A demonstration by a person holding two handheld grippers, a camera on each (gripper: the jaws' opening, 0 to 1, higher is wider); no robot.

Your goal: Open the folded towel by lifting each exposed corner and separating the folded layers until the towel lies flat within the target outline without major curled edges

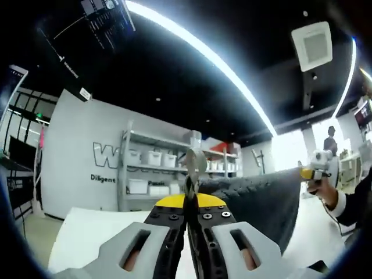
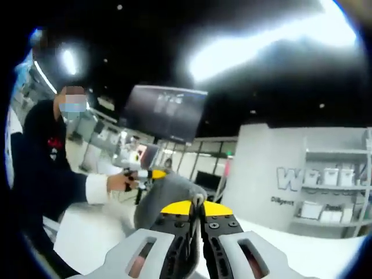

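Note:
A dark grey towel (image 1: 261, 200) hangs in the air above the white table (image 1: 93, 232), stretched between both grippers. In the left gripper view my left gripper (image 1: 192, 189) is shut on one upper corner of it. From there the cloth runs right to my right gripper (image 1: 314, 172), held by a hand in a dark sleeve. In the right gripper view my right gripper (image 2: 197, 204) is shut on the towel (image 2: 165, 192), which sags left toward the left gripper (image 2: 145, 173). The towel's lower edge is hidden behind the jaws.
Metal shelves with white bins (image 1: 154, 174) stand along a grey lettered wall beyond the table (image 2: 290, 244). A person in a dark jacket (image 2: 40, 168) stands at the left of the right gripper view. A dark screen (image 2: 165, 113) hangs behind.

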